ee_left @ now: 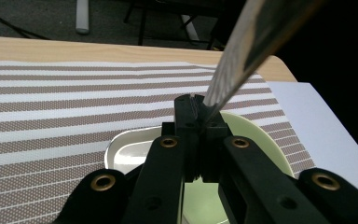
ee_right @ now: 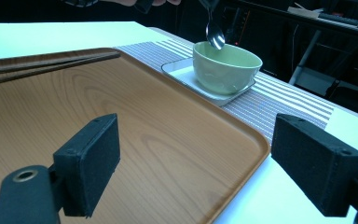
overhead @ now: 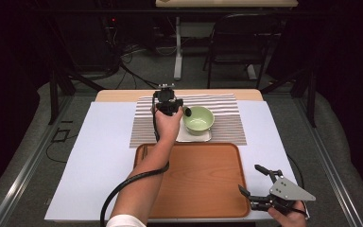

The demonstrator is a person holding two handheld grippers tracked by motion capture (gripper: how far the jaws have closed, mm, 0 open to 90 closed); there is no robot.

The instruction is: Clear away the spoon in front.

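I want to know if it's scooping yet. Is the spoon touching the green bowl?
Apart. In the right gripper view the spoon hangs just above the green bowl, with a dark gap between its tip and the rim.

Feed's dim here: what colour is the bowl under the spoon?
Pale green. The bowl shows best in the right gripper view, on a white dish.

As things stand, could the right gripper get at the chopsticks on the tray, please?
Probably yes. The right gripper has its jaws open and empty at the near right corner of the wooden tray. The chopsticks lie along its far left edge, with bare tray between, though it is a long reach across.
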